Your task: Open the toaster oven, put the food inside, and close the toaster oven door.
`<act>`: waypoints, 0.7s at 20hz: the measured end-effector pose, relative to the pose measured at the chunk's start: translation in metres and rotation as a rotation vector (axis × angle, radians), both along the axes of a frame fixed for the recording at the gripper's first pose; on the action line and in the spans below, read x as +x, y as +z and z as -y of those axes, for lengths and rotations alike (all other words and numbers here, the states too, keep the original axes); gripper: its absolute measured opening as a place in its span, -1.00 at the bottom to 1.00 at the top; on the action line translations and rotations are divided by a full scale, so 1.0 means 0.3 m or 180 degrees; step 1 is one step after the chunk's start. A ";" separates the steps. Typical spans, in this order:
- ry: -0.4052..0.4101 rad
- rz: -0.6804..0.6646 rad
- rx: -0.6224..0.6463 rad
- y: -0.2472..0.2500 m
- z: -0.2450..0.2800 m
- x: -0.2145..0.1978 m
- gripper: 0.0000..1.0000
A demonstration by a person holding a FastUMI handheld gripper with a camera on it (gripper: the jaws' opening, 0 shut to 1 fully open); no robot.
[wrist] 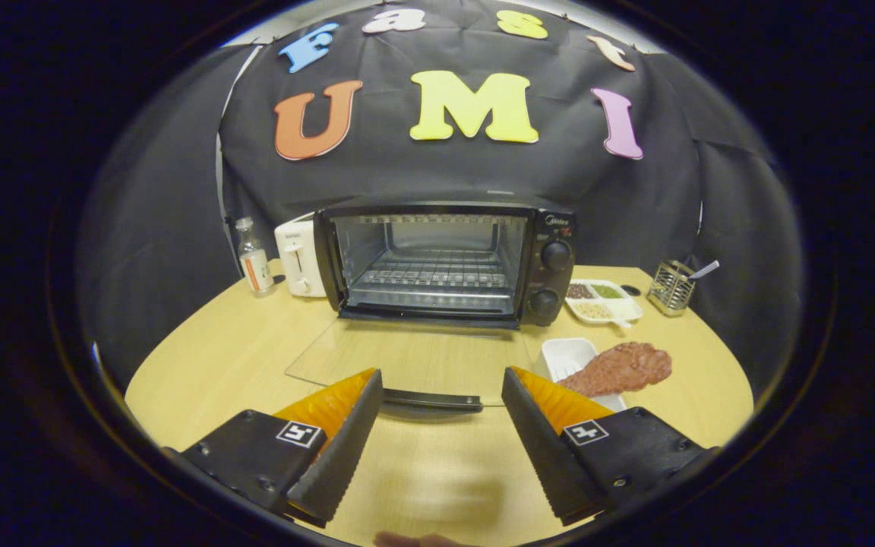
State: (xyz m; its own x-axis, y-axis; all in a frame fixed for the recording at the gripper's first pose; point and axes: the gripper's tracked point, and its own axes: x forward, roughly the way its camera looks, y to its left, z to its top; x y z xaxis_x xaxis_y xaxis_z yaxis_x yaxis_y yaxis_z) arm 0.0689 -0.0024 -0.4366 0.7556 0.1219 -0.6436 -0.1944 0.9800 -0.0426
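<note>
Toaster oven already open, glass door folded flat onto the table, rack inside bare; opening judged done, loading and closing left. Gripper spread wide, holding nothing, door handle lying just ahead between the fingers, untouched as far as visible. Food, a reddish slab of meat, resting partly on a white tray, just beyond the right finger, right of the door.
</note>
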 end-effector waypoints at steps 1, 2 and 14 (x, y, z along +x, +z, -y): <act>0.0005 0.0020 0.0005 0.035 0.037 0.003 1.00; 0.0000 0.0047 0.0013 0.068 0.079 0.009 1.00; -0.0416 -0.0258 0.0050 0.131 0.628 0.120 0.96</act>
State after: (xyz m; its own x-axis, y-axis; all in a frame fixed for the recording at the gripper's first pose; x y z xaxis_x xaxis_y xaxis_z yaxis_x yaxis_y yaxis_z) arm 0.1050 -0.1910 -0.3972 0.7114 0.0364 -0.7018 -0.0672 0.9976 -0.0164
